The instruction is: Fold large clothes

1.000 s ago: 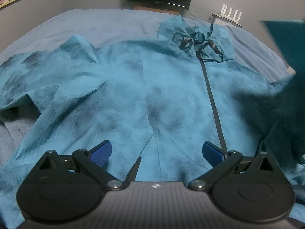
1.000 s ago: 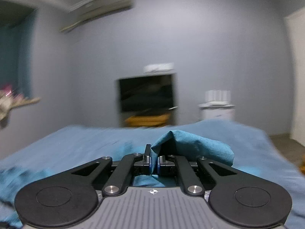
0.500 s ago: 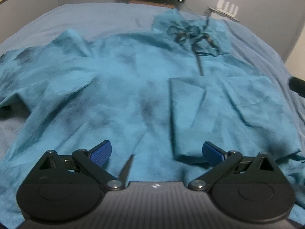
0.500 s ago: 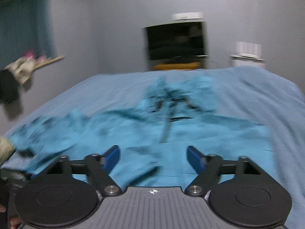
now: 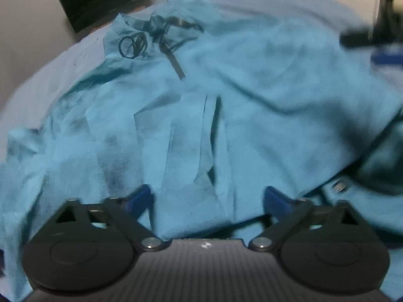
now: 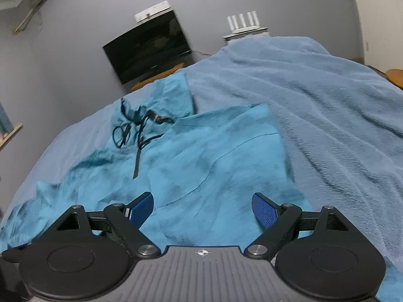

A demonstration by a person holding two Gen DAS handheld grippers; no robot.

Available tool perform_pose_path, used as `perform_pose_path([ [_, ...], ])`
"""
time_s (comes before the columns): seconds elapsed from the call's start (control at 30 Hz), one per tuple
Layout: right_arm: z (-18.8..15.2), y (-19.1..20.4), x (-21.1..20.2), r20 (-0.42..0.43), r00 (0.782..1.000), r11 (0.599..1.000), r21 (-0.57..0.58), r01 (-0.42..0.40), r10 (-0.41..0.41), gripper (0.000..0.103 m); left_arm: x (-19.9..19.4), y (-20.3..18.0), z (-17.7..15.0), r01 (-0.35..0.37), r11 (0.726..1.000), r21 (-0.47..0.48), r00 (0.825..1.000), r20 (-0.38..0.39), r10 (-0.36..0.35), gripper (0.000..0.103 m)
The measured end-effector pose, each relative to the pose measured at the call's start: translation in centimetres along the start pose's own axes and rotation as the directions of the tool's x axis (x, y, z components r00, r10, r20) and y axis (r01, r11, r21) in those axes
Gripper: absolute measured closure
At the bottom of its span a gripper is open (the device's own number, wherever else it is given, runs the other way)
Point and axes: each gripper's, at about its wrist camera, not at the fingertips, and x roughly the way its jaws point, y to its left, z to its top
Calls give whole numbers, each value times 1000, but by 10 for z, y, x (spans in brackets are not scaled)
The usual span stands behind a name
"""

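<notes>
One black TV [image 6: 147,50] beyond teal garment [image 6: 201,156] on bedspread [image 6: 314,95].

Left gripper [image 5: 208,198]: your black linkage arms, blue ribbed pads, silver pivot screws beside the grey ribbed body.
Right gripper [image 6: 202,207]: same build; your two round black discs flank the ribbed body.
Marking: small white crosshair emblem at each body's front edge.
</notes>
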Motion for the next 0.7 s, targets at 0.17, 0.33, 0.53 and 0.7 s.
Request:
perform_pose_path([
  [0.17, -1, 5, 13, -29, 1000, 1000, -12, -8, 8, 16, -8, 66, -10, -5, 941, -339, 997, 67, 29, 21],
  [0.33, 0, 8, 16, -43, 999, 1000, -12, -17, 17, 16, -17, 148, -41, 41, 739, -672, 993, 108, 43, 22],
  [0.53, -2, 14, 20, -64, 998, 999, -37, -24, 21, 16, -8, 160, -50, 137, 676, -724, 989, 134, -57, 23],
  [0.7, -4, 16, 21, -72, 997, 999, -47, -21, 18, 16, 0, 144, -39, 107, 751, -652, 994, 99, -56, 27],
])
